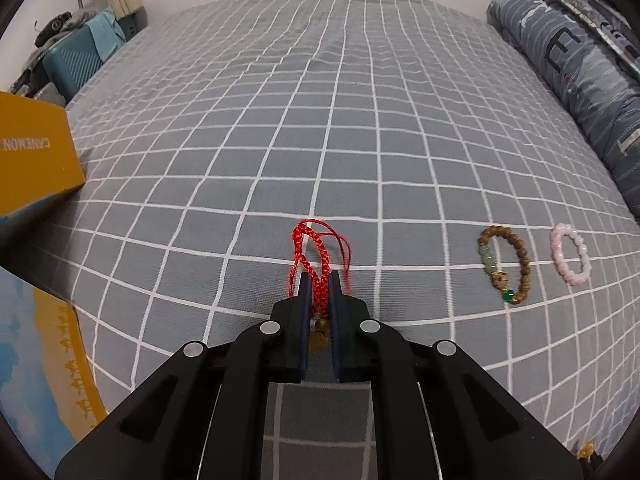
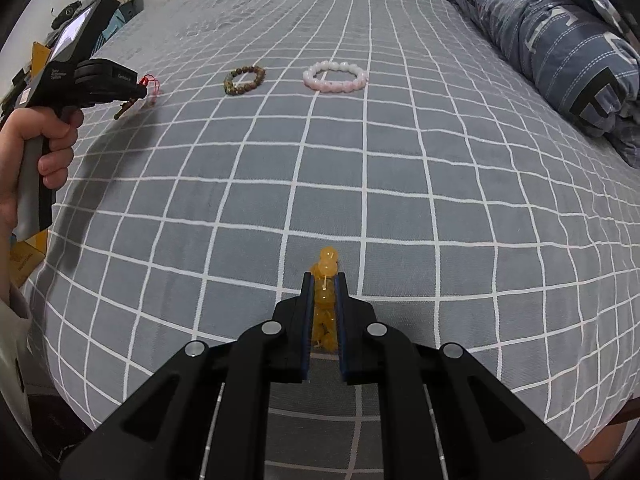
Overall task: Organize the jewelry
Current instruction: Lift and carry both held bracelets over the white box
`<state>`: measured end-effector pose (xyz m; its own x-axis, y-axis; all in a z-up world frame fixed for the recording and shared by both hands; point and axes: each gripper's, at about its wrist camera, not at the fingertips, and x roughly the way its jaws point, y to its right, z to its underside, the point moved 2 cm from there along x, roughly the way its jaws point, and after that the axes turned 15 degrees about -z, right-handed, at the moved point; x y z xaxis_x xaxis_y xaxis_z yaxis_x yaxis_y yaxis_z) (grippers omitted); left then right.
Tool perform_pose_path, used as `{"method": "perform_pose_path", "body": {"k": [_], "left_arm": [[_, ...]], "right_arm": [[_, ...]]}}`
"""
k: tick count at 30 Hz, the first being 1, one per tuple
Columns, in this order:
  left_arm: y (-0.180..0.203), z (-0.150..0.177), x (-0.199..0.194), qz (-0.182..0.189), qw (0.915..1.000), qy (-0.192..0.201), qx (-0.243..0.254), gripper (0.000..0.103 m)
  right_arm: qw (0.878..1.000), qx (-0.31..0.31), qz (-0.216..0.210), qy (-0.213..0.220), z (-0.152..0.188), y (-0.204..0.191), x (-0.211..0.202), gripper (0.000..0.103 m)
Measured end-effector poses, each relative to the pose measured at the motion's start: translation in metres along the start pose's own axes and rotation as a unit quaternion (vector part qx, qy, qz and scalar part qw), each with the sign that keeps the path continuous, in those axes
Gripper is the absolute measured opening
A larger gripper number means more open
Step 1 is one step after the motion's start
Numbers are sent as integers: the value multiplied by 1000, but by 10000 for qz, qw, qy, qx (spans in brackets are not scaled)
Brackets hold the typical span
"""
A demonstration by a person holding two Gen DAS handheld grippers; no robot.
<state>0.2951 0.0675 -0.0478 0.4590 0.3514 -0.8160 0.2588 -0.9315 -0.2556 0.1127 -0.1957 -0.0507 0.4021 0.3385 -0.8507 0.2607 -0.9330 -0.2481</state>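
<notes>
the yellow box (image 1: 36,152) is cut off by the left edge, its lettering partly lost.

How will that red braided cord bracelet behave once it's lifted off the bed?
The red braided cord bracelet pinched in the left gripper probably flops: its loops droop unevenly. It looks light, being thin cord. The small brass charm may swing.

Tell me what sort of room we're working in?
Most likely a bedroom: the work surface is a bed with a grey checked sheet, a rolled blue duvet lies along its edge, and clothes pile beside it.
</notes>
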Motion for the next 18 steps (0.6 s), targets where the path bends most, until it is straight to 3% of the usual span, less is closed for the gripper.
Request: {"method": "perform_pose_path", "body": {"k": [18], "left_arm": [[-11, 19, -71, 154, 9990, 408, 12, 8]], "right_arm": [[9974, -71, -175, 690, -16, -21, -31, 9]]}}
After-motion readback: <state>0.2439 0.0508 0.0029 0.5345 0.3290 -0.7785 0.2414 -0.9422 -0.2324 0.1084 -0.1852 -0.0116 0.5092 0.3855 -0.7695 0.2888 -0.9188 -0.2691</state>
